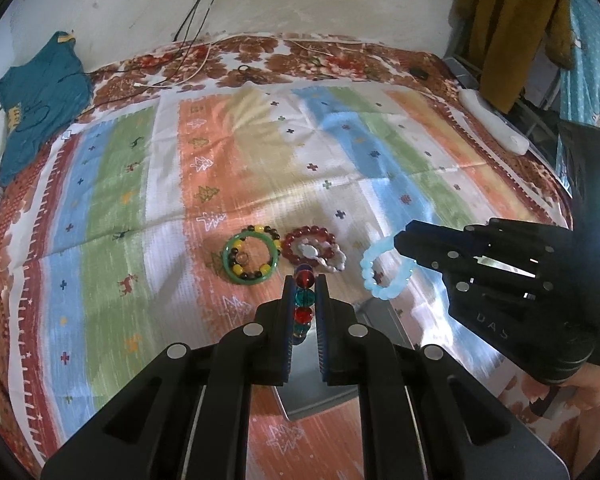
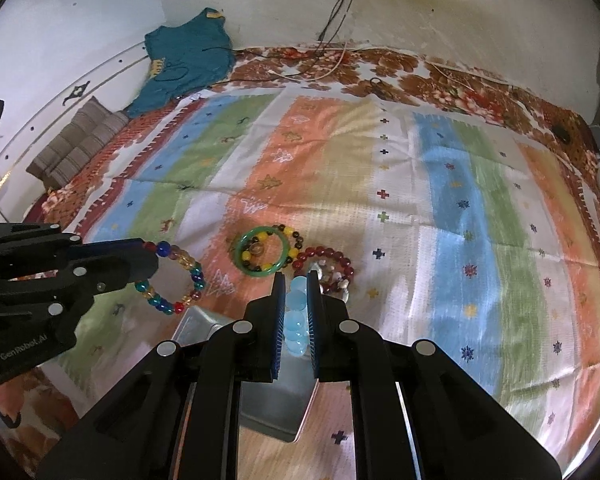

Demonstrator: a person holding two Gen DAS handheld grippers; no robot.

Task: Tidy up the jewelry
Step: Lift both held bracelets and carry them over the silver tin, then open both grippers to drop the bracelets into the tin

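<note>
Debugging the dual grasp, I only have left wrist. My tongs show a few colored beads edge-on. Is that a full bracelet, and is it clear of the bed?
Observer: Yes, right wrist shows a whole multicolor bead bracelet hanging as a loop from the left tongs, apart from the pile.
Operator: What's under the right tongs?
Observer: A metal tin lies right below them; the light blue bracelet is pinched between the right tongs above it.
Operator: What's left on the cloth?
Observer: The green bangle with a yellow-and-black bead bracelet inside it, touching the dark red bead bracelet.
</note>
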